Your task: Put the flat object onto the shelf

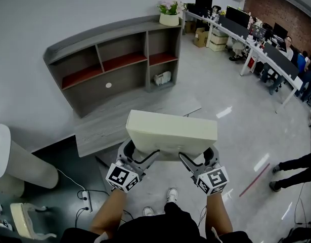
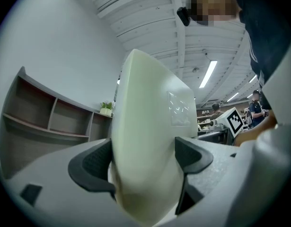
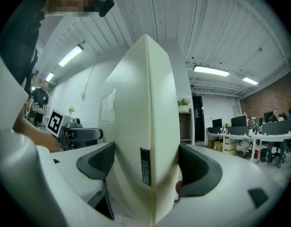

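- The left hand-held gripper (image 1: pixel 140 158) and the right hand-held gripper (image 1: pixel 198 161) each pinch the near edge of the cream flat object (image 1: pixel 170 128). Their jaws are spread wide, with the pads pressed on both faces.
- Gripping toward each end likely steadies it against tipping or twisting.
- It hangs in the air, well apart from the grey shelf (image 1: pixel 115 59) ahead.

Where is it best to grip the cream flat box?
Hold the cream flat box at its near long edge, towards each end, from the person's side. Wide but thin, it fits between jaws only across its thickness, as the left gripper and right gripper hold it.
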A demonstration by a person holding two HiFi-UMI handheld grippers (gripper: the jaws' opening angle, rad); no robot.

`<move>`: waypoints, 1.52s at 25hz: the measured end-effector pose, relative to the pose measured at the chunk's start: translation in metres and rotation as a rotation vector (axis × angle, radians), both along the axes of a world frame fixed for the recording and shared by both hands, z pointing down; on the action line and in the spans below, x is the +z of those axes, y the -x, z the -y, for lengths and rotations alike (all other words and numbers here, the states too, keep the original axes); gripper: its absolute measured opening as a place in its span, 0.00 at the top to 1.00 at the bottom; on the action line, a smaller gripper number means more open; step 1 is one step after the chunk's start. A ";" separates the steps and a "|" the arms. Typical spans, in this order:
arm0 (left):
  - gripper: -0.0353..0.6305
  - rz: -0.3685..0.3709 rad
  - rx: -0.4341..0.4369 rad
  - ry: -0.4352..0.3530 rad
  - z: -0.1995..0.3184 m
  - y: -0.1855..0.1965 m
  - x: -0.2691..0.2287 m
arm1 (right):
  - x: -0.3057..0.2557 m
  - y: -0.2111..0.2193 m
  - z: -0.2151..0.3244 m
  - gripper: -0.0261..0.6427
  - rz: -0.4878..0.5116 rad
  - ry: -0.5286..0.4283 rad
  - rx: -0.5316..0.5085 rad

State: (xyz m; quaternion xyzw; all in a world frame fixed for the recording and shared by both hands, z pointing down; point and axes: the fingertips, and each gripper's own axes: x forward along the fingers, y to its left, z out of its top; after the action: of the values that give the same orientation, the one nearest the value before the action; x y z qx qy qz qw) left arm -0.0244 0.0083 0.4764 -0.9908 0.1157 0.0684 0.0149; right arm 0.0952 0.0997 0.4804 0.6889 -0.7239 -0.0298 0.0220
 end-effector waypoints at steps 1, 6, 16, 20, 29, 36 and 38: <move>0.33 0.002 -0.004 0.001 0.006 -0.007 0.001 | 0.001 -0.007 0.006 0.35 0.004 -0.001 -0.002; 0.33 0.007 -0.026 0.009 0.031 -0.045 0.002 | 0.003 -0.047 0.033 0.36 0.024 -0.015 -0.018; 0.33 0.012 -0.082 0.008 0.073 -0.112 -0.001 | 0.001 -0.120 0.082 0.36 0.032 -0.022 -0.087; 0.33 0.014 -0.115 0.019 0.085 -0.128 0.000 | 0.002 -0.138 0.098 0.36 0.029 -0.022 -0.119; 0.33 0.018 -0.198 0.027 0.116 -0.140 0.008 | 0.010 -0.158 0.143 0.36 0.039 -0.016 -0.228; 0.33 -0.005 -0.231 0.017 0.174 -0.127 0.002 | 0.005 -0.147 0.204 0.36 0.042 -0.025 -0.250; 0.33 -0.013 -0.240 0.014 0.194 -0.121 -0.002 | 0.000 -0.141 0.225 0.36 0.037 -0.032 -0.256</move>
State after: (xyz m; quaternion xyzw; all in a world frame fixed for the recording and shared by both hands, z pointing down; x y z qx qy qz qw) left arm 0.0966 -0.1853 0.4741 -0.9695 0.2340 0.0718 0.0153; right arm 0.2366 -0.1251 0.4805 0.5916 -0.8056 -0.0312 -0.0060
